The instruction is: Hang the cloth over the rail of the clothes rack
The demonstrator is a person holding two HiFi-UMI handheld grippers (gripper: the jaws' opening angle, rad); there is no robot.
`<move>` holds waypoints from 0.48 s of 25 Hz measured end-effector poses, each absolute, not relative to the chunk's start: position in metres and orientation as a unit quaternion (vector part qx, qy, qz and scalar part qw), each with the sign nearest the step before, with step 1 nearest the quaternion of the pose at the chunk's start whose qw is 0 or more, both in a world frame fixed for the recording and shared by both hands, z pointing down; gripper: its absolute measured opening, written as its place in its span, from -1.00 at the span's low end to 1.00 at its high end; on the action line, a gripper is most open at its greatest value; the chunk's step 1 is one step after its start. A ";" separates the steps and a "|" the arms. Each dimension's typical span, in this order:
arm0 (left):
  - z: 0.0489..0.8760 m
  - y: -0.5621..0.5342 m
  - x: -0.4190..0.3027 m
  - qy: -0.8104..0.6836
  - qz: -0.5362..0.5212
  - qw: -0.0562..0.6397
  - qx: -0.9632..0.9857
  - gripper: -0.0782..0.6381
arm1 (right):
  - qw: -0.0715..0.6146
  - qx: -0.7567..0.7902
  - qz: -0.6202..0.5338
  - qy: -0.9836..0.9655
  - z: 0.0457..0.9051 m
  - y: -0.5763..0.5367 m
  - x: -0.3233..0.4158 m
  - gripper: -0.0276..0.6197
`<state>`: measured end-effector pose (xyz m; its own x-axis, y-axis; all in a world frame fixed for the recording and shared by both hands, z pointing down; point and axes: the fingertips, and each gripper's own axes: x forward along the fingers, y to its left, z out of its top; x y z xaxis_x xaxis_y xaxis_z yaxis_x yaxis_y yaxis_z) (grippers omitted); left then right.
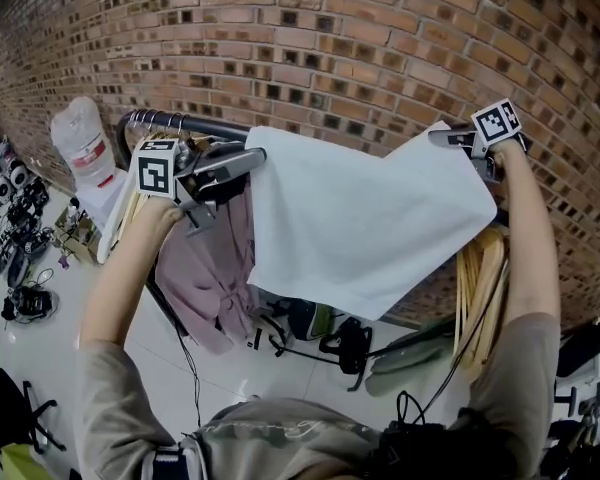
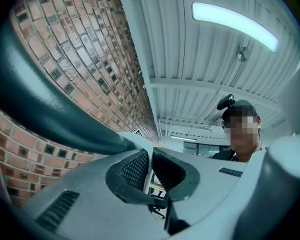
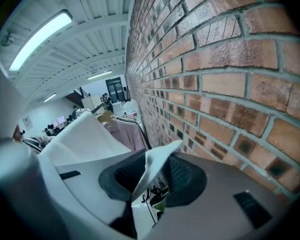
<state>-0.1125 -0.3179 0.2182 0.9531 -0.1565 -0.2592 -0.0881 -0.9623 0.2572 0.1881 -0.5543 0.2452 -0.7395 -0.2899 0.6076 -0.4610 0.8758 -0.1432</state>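
While the big brick wall (image 1: 380, 48) fills the back, the clothes rack (image 1: 128, 128) stands in front of it, and its dark rail (image 1: 215, 126) runs across from side to side. The white cloth (image 1: 360, 218) seems to lie over that rail, between the two tools, with a wide flap hanging down on the near side next to a pink garment (image 1: 215, 268). I cannot see how much hangs on the far side.

The left gripper (image 1: 248, 160) is squeezed tight on a thin edge of the cloth at one top corner. The right gripper (image 1: 445, 136) has its jaws a little apart, and the other corner just sits loose between them, not pinched.

So I think the step now is letting go. The cloth is light and floppy, so a snag could tug it off. The right tool should back straight out so the corner slips free. The left tool should hold on until the cloth rests by itself, then open wide and back away slowly, with no pull to the side
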 end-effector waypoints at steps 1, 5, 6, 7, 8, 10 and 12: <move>0.218 -0.317 -0.114 -0.062 -0.144 0.121 0.980 -0.72 | 0.295 0.210 0.140 -0.921 0.244 -0.557 0.188 -0.62; 0.218 -0.317 -0.112 -0.062 -0.150 0.124 0.979 -0.72 | 0.295 0.236 0.142 -0.915 0.245 -0.567 0.199 -0.44; 0.217 -0.317 -0.111 -0.061 -0.149 0.126 0.979 -0.72 | 0.292 0.240 0.143 -0.915 0.244 -0.568 0.202 -0.44; 0.217 -0.317 -0.110 -0.060 -0.149 0.127 0.979 -0.72 | 0.284 0.243 0.142 -0.917 0.241 -0.568 0.203 -0.44; 0.216 -0.316 -0.110 -0.060 -0.148 0.128 0.979 -0.72 | 0.272 0.247 0.137 -0.920 0.234 -0.569 0.203 -0.44; 0.215 -0.314 -0.110 -0.060 -0.146 0.128 0.979 -0.72 | 0.234 0.260 0.114 -0.930 0.210 -0.573 0.202 -0.44; 0.214 -0.312 -0.111 -0.061 -0.142 0.129 0.980 -0.72 | 0.178 0.281 0.080 -0.940 0.176 -0.577 0.203 -0.44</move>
<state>-0.1111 -0.3118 0.2142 0.9526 -0.1552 -0.2616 -0.0820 -0.9592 0.2704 0.2032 -0.5767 0.1758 -0.7782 -0.5005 0.3794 -0.5572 0.8289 -0.0493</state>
